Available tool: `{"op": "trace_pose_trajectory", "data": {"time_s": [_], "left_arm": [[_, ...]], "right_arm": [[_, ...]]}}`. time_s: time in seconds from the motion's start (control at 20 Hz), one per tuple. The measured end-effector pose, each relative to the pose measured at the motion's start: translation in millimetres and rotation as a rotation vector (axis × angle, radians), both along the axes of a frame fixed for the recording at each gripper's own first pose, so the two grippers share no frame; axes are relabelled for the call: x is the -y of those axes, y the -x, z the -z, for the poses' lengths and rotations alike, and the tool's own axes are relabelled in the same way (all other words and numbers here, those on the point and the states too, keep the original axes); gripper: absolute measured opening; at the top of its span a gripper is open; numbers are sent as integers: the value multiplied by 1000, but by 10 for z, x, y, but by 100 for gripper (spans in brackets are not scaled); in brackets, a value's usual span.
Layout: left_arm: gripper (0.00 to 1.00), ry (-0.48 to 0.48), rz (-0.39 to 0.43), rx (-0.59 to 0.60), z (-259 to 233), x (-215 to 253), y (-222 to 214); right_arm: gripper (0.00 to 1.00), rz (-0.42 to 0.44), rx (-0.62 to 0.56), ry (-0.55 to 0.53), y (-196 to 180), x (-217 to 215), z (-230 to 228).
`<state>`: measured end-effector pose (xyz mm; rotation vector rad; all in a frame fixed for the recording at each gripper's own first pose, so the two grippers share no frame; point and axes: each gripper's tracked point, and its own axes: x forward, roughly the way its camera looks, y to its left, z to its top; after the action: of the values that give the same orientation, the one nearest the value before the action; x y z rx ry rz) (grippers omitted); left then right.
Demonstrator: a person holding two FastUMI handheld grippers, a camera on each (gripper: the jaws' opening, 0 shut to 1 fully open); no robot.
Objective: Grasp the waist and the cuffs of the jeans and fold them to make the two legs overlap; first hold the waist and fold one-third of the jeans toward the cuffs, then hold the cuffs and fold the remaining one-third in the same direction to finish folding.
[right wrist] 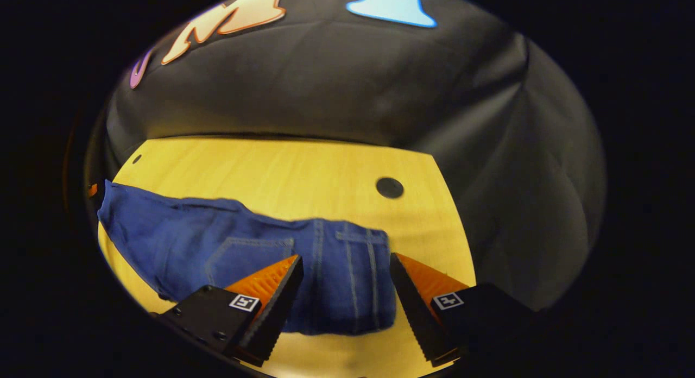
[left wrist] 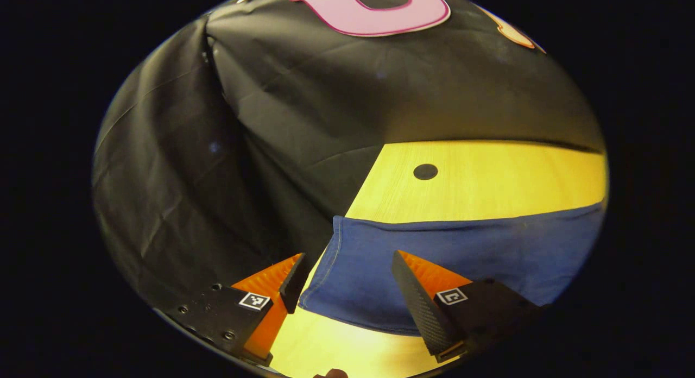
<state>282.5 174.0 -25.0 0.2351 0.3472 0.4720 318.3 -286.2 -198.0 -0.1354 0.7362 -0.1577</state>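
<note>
Black cloth hangs behind a pale wooden bench (left wrist: 488,171) where the jeans (right wrist: 244,253) lie flat, cuff end (left wrist: 347,242) under the left gripper (left wrist: 345,288) and waist end (right wrist: 353,269) under the right gripper (right wrist: 345,291), both hovering with jaws spread wide and gripping nothing. The danger, as I read it, is a shallow bite catching just the top layer of denim, so the fold drags unevenly and the legs don't overlap. No containers anywhere here, just two dark round holes (right wrist: 389,187) in the bench.

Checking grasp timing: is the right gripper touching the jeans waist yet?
Cannot tell. In the right gripper view the right gripper is open, fingers straddling the jeans waist end, but its height above the denim is unclear.
</note>
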Motion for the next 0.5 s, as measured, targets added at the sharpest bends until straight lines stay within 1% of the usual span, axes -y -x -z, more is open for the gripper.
{"op": "trace_pose_trajectory", "data": {"time_s": [0.15, 0.3, 0.4, 0.45, 0.5], "left_arm": [[95, 42, 13, 57, -54, -14, 1], [95, 28, 26, 130, -128, 14, 0], [95, 14, 42, 155, -152, 18, -14], [95, 5, 41, 162, -172, 7, -16], [95, -2, 38, 165, -185, 3, -6]], "right_arm": [[100, 24, -59, -59, 25, 80, 232], [100, 25, -64, -101, 7, 58, 284], [100, 17, -74, -140, 11, 17, 318], [97, 15, -70, -165, 19, 3, 335], [97, 11, -74, -189, 20, -10, 352]]}}
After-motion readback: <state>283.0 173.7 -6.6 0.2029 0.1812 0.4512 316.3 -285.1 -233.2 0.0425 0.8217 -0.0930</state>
